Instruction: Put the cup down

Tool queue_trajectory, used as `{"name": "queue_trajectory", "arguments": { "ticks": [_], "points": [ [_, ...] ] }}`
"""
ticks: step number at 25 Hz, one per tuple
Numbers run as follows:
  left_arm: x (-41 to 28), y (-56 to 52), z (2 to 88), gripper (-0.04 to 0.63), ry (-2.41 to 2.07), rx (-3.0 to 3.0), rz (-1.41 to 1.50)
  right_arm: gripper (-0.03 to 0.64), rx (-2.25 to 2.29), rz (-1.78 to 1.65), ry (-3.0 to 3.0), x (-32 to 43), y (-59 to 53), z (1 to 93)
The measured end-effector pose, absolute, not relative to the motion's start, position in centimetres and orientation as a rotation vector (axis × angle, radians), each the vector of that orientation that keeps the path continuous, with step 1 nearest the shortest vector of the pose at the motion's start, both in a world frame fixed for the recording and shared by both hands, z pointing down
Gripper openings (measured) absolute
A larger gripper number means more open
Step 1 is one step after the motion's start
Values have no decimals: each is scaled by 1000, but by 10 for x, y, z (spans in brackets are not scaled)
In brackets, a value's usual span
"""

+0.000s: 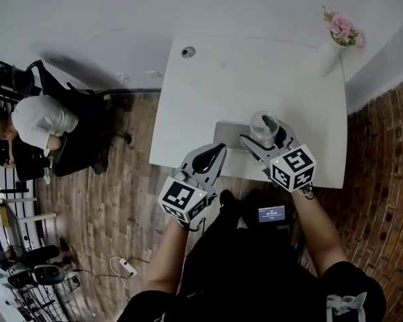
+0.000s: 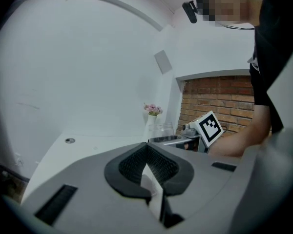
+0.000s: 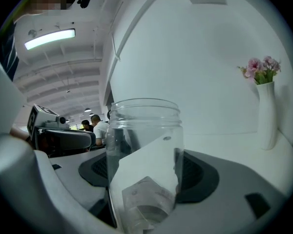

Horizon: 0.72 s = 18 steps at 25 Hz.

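Two claws show ahead of you, and only the right claw [image 1: 264, 133] carries anything: its jaws are clamped on the sides of the cup [image 1: 264, 127], a clear, empty glass jar held upright with its mouth up. In the right gripper view the cup [image 3: 144, 155] fills the space between the dark pads. It sits over the near edge of the white counter [image 1: 255, 79], at the right end of a flat grey tray [image 1: 232, 135]; you cannot tell from these views whether its base touches anything. Your left claw [image 1: 215, 154] is off the counter's front edge, to the left of the tray, with its jaws together on nothing, as the left gripper view [image 2: 147, 167] confirms. Apart from the tray, the counter around the cup carries little. A white vase [image 1: 336, 52] with pink flowers stands at the far right corner, well apart from the cup, and a round grommet [image 1: 188, 51] sits near the far left corner. Off to your left a seated person [image 1: 40, 123] in a white top is on the wooden floor side, well away from the counter, and a power strip [image 1: 126, 267] lies on the floor beside you. A small lit screen [image 1: 271, 213] shows just below your right claw.
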<state>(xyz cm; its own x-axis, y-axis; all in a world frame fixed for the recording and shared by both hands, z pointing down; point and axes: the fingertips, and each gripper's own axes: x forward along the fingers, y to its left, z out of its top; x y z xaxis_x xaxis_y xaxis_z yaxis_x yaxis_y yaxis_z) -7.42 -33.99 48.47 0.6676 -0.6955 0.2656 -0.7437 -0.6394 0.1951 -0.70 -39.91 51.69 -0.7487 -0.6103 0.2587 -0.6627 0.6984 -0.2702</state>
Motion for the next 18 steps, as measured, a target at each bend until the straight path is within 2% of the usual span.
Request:
{"name": "queue_trajectory", "arguments": {
  "ticks": [7, 18],
  "points": [
    [-73, -351, 494, 8, -1162, 2573, 244, 363, 1024, 549, -2770, -14, -423, 535],
    [-87, -360, 502, 8, -1187, 2520, 264, 362, 970, 406, -2840, -37, -440, 548]
  ]
}}
